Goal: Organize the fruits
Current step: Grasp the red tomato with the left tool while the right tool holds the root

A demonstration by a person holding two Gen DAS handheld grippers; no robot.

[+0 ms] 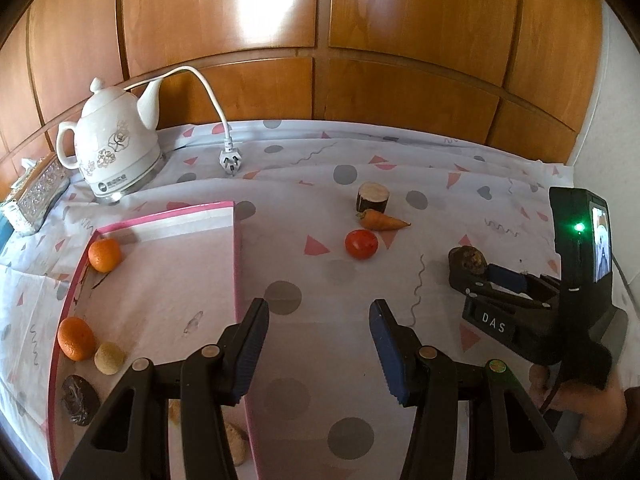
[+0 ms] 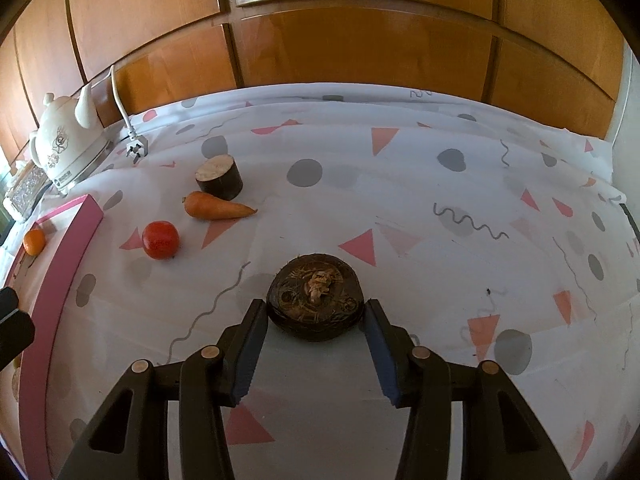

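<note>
Left wrist view: left tool spread wide, empty, hovering above the right wall of the pink tray on the desk. In the tray: two oranges, a pale round fruit, a dark flat fruit. Well ahead on the cloth: tomato, carrot, cut log piece. To the right, right tool at a dark brown fruit.

Right wrist view: right tool spread, fingers flanking the dark brown fruit, which sits on the desk between the tips; contact unclear. Tomato, carrot and log piece far left ahead; kettle at the back.
</note>
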